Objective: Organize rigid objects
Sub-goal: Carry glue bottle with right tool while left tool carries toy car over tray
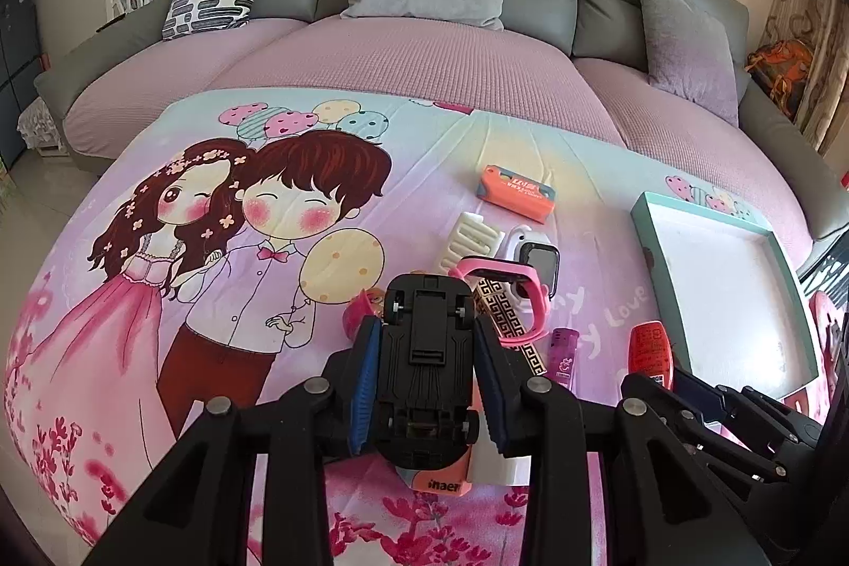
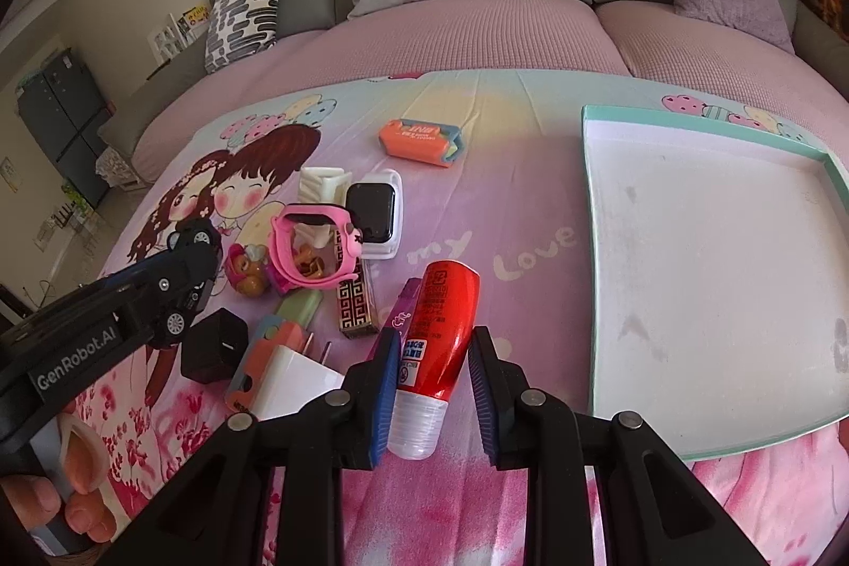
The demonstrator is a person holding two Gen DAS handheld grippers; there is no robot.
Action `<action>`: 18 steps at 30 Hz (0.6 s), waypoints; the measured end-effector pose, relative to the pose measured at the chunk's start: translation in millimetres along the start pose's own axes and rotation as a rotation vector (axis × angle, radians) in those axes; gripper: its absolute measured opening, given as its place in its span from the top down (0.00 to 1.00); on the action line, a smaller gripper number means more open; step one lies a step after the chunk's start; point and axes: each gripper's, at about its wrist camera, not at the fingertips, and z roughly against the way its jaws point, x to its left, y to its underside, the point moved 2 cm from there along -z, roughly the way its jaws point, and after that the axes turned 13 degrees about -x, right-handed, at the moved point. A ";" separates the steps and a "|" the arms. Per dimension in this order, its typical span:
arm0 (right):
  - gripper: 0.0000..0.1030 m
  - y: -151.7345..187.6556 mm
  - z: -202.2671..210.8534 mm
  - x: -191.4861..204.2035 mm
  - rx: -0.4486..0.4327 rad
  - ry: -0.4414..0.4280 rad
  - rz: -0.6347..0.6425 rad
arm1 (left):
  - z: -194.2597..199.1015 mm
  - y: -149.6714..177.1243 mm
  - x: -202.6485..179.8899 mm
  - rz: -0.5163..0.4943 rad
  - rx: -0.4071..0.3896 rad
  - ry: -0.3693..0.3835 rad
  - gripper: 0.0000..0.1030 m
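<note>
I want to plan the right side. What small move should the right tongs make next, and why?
Probably close the right tongs on the red bottle: it lies between the open pads, not yet gripped, and the teal tray beside it holds nothing.

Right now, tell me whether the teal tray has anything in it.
Empty. The teal tray shows only its bare white floor in the right wrist view, and the red bottle lies outside it on the bedspread.

toy car black | bottle red (clear cap) | tray teal-rimmed
</note>
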 end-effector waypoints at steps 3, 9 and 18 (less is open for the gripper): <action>0.73 0.7 -2.0 -3.5 0.004 -0.001 -0.017 | -0.3 -1.2 -3.8 -0.008 0.001 0.003 0.65; 0.73 -2.6 2.0 -5.8 -0.021 -0.025 -0.038 | 6.9 -5.2 -10.2 0.015 -0.021 0.034 0.65; 0.72 -18.9 13.8 -23.1 -0.097 0.002 -0.049 | 3.6 -13.9 -45.2 -0.033 -0.016 0.080 0.65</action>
